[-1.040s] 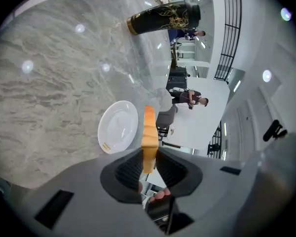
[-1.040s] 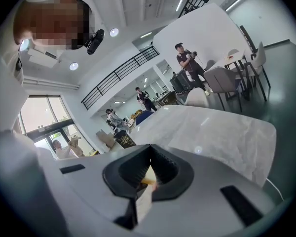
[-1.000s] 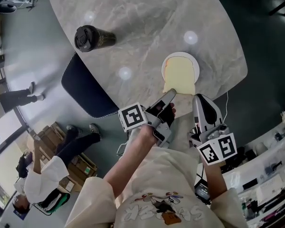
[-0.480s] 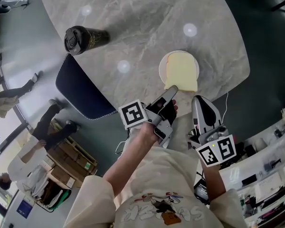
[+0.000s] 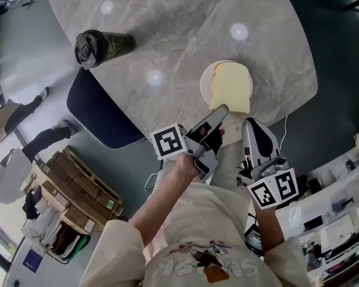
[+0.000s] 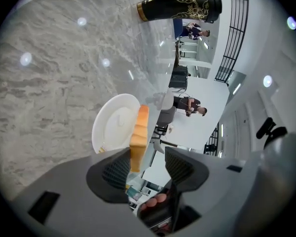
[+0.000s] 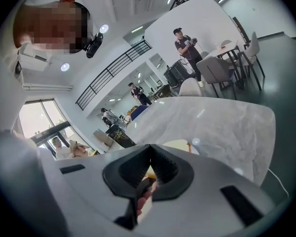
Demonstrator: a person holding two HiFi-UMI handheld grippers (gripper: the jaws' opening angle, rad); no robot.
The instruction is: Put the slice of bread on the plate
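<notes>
Opening just now, the left hand-held gripper (image 6: 148, 164) no longer pinches. Its jaws stand apart about the near edge of the slice of bread (image 5: 230, 87), which lies on the plate (image 5: 204, 84), overhanging toward that gripper. The right hand-held gripper (image 7: 149, 164) is closed and empty. I judge the bread light, soft and easily crushed — best taken gently by the crust.

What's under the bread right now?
The plate: only its left rim shows. The bread covers the rest, and its near end sticks out past the rim.
</notes>
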